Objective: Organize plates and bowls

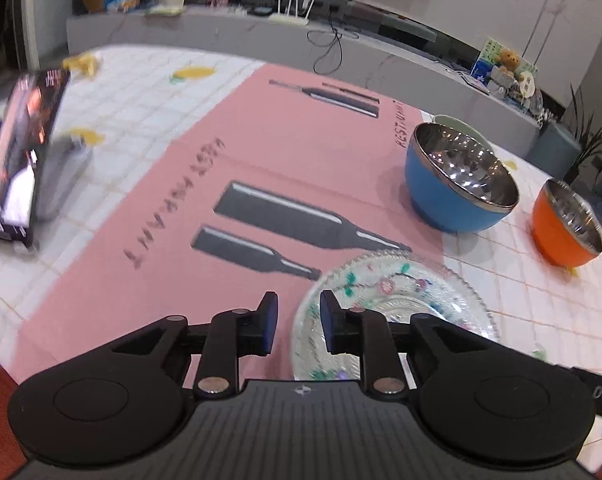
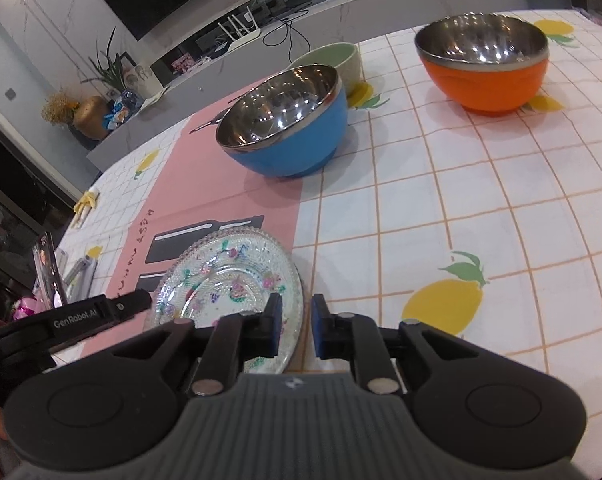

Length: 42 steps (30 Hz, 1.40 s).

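A table (image 2: 481, 184) under a white checked cloth printed with lemons filled both views, with a pink mat (image 1: 189, 200) bearing dark bottle shapes laid across it, and beyond it ran a long grey media shelf (image 1: 229, 36) below a dark screen at the top of the frame. On the cloth, a blue bowl (image 2: 289, 136) with a steel lining stood at centre of the right wrist view, an orange bowl (image 2: 485, 68) at upper right, and a pale green bowl (image 2: 337, 60) just behind the blue one. The glass plate (image 2: 229, 276), painted with small flowers, lay at the mat's near edge in the lower middle. Only the left wrist view showed a dark upright box (image 1: 21, 152) at the left edge in full; only the right wrist view showed the green bowl clearly. The left gripper (image 1: 299, 322) pointed down at the plate's left rim, its jaws parted with the rim between them and not pressed. The right gripper (image 2: 296, 330) angled down at the plate's right rim, jaws narrowly apart around the edge; whether they pinched it could not be told.
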Available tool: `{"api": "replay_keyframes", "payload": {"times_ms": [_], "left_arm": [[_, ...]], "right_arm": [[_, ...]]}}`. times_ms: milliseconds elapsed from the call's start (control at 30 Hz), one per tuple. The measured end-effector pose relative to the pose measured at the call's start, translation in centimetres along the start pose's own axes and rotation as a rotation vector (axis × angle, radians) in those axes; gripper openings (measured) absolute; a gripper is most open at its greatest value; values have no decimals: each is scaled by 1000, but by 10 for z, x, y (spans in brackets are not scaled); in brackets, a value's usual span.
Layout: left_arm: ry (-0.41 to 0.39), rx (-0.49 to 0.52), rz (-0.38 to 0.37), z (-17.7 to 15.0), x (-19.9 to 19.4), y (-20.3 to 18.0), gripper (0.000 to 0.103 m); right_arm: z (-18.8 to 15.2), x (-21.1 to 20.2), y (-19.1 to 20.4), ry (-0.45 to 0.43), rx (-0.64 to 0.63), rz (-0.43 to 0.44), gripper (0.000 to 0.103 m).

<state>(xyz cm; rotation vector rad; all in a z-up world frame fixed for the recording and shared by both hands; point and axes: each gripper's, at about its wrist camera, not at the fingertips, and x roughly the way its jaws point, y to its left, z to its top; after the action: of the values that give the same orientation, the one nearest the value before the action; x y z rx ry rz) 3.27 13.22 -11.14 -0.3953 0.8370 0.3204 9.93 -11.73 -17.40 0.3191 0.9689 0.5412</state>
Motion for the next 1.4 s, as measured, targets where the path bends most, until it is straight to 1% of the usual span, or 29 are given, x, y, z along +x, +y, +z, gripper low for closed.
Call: {"api": "replay_keyframes", "payload": {"times_ms": [67, 133, 333, 433, 467, 600, 667, 700, 800, 933, 1000, 1067, 1200, 1233, 1333, 1400], "left_arm": [[26, -28, -27, -1, 2, 1, 25], [42, -37, -24, -3, 4, 0, 25], [36, -16, -5, -2, 1, -4, 21], [32, -8, 5, -2, 2, -5, 20], [27, -8, 7, -2, 1, -5, 20], [-24, 30, 17, 4, -13, -12, 20], [-44, 66, 12, 8, -21, -20, 20], [-55, 85, 7, 12, -25, -26, 20], [-77, 147, -17, 21, -34, -43, 21], [-99, 237, -14, 37, -37, -69, 22], [-98, 281, -14, 45, -34, -81, 23], [-105, 337, -12, 51, -32, -92, 25], [-128, 448, -4, 64, -23, -112, 26], [-129, 472, -7, 67, -20, -116, 26], [-131, 515, -8, 79, -10, -125, 27], [-138, 516, -12, 87, -3, -127, 30]], "right_arm": [[0, 0, -2, 5, 16, 14, 3], [0, 1, -3, 11, 28, 24, 1], [-2, 2, 1, 17, 10, 22, 1], [-1, 2, -2, 23, 27, 34, 1], [-1, 1, -4, 24, 38, 40, 5], [4, -10, -7, -18, 32, 20, 10], [7, -16, -9, -39, 30, 7, 28], [8, -19, -10, -52, 27, 1, 30], [15, -28, -8, -79, 4, -28, 32], [29, -36, -3, -99, -45, -89, 34], [38, -38, -1, -108, -62, -109, 37], [48, -38, 2, -107, -77, -136, 42], [69, -33, 7, -93, -100, -173, 44], [75, -30, 9, -81, -107, -180, 48], [91, -21, 12, -65, -101, -197, 51], [103, -16, 14, -71, -91, -201, 53]]}}
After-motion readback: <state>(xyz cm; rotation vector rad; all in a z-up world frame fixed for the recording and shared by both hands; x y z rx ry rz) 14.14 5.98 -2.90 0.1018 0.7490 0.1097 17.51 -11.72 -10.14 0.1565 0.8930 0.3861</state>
